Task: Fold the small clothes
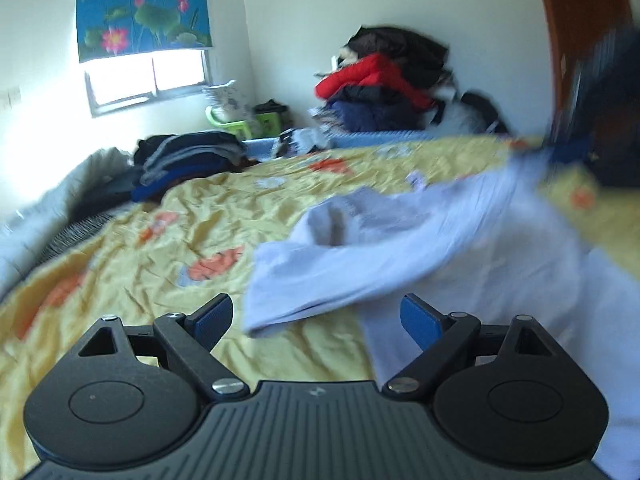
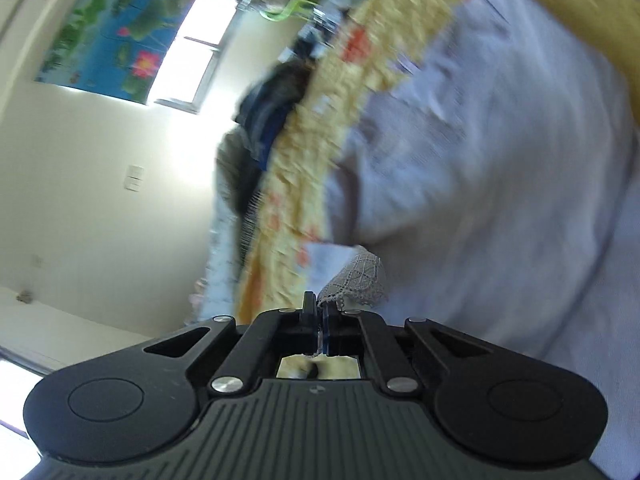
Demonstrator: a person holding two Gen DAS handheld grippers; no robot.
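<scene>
A pale lilac garment point(image 1: 400, 248) lies on the yellow floral bedspread point(image 1: 160, 240), one side lifted up toward the upper right. My left gripper point(image 1: 318, 320) is open and empty, just above the bed at the garment's near edge. My right gripper point(image 2: 317, 312) is shut on the garment's lace trim point(image 2: 356, 276), and the lilac garment point(image 2: 500, 180) fills the right of that tilted, blurred view. The right gripper shows as a dark blur in the left wrist view point(image 1: 592, 112).
A stack of folded dark clothes point(image 1: 188, 160) sits at the bed's far left. A heap with a red jacket point(image 1: 372, 76) lies at the far end. A window point(image 1: 148, 76) and lotus poster point(image 1: 140, 4) are on the wall.
</scene>
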